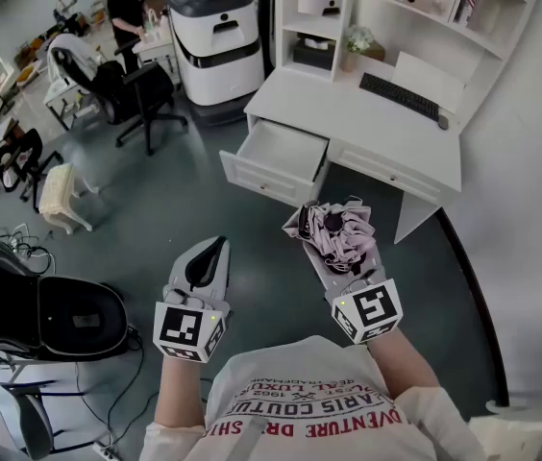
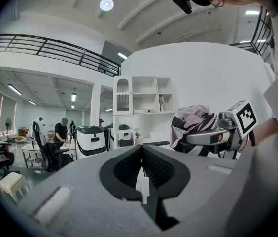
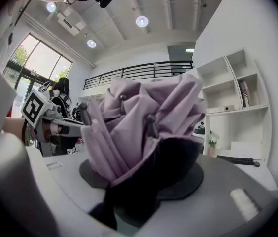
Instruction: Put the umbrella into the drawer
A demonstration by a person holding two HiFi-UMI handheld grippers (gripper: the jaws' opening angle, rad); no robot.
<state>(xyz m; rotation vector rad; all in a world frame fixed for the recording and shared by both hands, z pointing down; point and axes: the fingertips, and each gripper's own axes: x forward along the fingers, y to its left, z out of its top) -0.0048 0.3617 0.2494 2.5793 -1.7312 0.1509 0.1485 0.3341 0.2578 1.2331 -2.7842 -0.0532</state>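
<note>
Across the head view spreads a smooth grey floor point(image 1: 165, 209). At upper right stands a white counter with a shelved hutch point(image 1: 319, 104), which carries a flat black keyboard point(image 1: 401, 97). At the counter's left end, 1 shallow white drawer point(image 1: 263, 182) stands pulled out toward the camera. Nearer the camera, the folded lilac-and-black fabric umbrella point(image 1: 333, 229) hangs in the air above the floor, short of the drawer and apart from it, with its crumpled canopy end toward the counter. The grey right gripper point(image 1: 336, 255) holds it: the 2 fingers stand fairly wide and clamp the bundle from both sides. Beside it, the grey left gripper point(image 1: 215, 250) has its fingers point(image 2: 156, 164) pressed together with nothing between them. Each gripper bears 1 cube with square black-and-white markers.
</note>
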